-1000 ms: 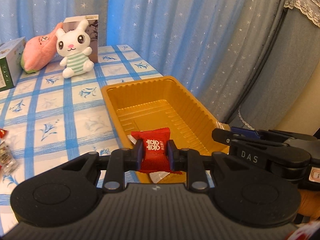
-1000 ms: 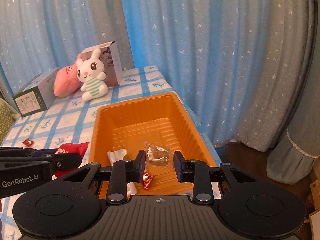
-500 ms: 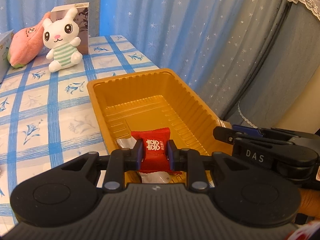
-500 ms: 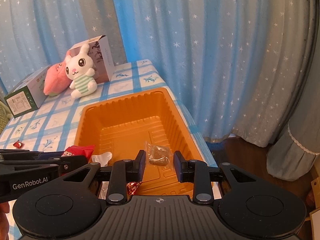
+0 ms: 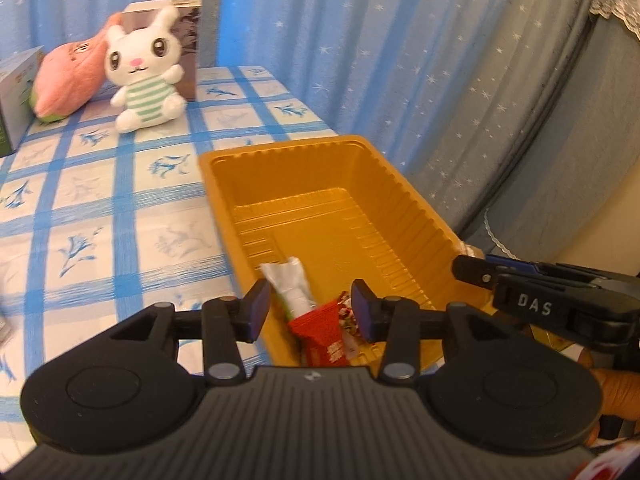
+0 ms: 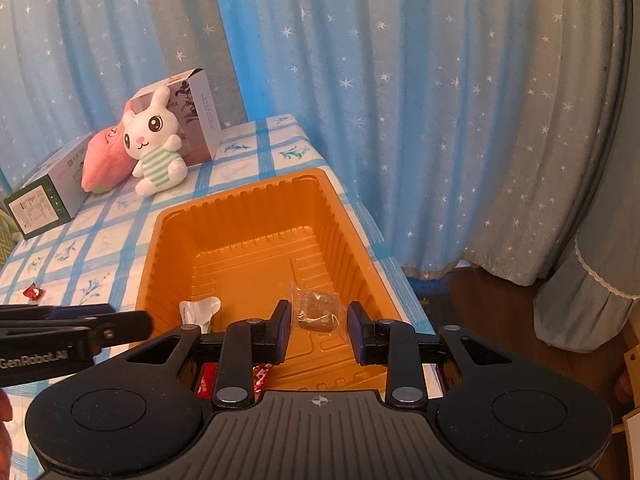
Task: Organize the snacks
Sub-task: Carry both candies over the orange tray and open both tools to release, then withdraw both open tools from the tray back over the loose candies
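Clear-wrapped snack (image 6: 318, 310) in orange tray (image 6: 256, 196)

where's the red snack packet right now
In the left wrist view the red snack packet lies in the near end of the orange tray, beside a white wrapper, below the open left gripper.

You face an orange tray (image 6: 240, 216) on a blue-checked white tablecloth (image 5: 100, 216), a red packet (image 5: 320, 330) inside; behind, a white rabbit toy (image 5: 144, 80) in green stripes and star-speckled blue curtains (image 6: 400, 100).
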### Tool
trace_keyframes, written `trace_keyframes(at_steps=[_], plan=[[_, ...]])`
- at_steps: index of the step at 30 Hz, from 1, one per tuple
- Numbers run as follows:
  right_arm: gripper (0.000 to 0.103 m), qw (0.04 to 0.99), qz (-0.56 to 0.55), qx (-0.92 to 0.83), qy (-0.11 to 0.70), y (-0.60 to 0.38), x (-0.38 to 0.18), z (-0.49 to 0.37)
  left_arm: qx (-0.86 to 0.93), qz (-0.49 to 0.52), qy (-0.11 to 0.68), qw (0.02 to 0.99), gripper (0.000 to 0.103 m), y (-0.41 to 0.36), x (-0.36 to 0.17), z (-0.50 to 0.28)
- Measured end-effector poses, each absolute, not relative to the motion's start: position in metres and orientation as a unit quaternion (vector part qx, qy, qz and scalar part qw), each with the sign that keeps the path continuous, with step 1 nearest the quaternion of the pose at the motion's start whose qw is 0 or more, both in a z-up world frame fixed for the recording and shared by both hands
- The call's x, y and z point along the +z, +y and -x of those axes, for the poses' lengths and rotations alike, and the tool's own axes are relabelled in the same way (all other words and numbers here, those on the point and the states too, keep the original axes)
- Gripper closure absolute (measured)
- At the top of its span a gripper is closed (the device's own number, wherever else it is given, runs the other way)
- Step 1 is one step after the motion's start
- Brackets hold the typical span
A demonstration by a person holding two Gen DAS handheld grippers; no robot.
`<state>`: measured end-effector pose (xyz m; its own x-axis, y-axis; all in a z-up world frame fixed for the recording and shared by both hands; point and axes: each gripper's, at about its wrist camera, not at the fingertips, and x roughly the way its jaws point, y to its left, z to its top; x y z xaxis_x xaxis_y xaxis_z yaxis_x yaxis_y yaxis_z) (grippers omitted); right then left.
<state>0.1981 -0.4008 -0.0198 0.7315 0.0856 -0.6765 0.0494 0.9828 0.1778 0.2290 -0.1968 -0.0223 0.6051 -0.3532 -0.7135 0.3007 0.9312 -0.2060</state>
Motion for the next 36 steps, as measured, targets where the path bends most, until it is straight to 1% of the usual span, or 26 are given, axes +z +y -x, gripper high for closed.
trace_keyframes(at_steps=[12, 13, 15, 16, 17, 27, 36], plan=[[0.072, 0.922, -0.117, 0.036, 0.367, -0.391, -0.015, -0.200, -0.166, 0.046, 0.399, 0.901, 0.060, -0.176, -0.019, -0.217], [0.071, 0.921, -0.124, 0.039, 0.367, -0.391, -0.014, -0.200, -0.165, 0.046, 0.400, 0.900, 0.060, -0.175, -0.019, -0.216], [0.053, 0.920, -0.137, 0.040, 0.366, -0.392, -0.013, -0.201, -0.162, 0.047, 0.401, 0.900, 0.058, -0.173, -0.019, -0.214], [0.032, 0.920, -0.144, 0.037, 0.362, -0.394, -0.012, -0.201, -0.160, 0.048, 0.401, 0.901, 0.056, -0.171, -0.019, -0.213], [0.029, 0.923, -0.149, 0.032, 0.354, -0.395, -0.010, -0.199, -0.159, 0.049, 0.401, 0.901, 0.055, -0.170, -0.019, -0.212], [0.029, 0.927, -0.169, 0.008, 0.334, -0.406, 0.012, -0.171, -0.146, 0.056, 0.388, 0.908, 0.052, -0.150, -0.005, -0.188], [0.029, 0.926, -0.161, 0.020, 0.341, -0.378, 0.025, -0.126, -0.135, 0.052, 0.373, 0.917, 0.047, -0.128, 0.014, -0.151]])
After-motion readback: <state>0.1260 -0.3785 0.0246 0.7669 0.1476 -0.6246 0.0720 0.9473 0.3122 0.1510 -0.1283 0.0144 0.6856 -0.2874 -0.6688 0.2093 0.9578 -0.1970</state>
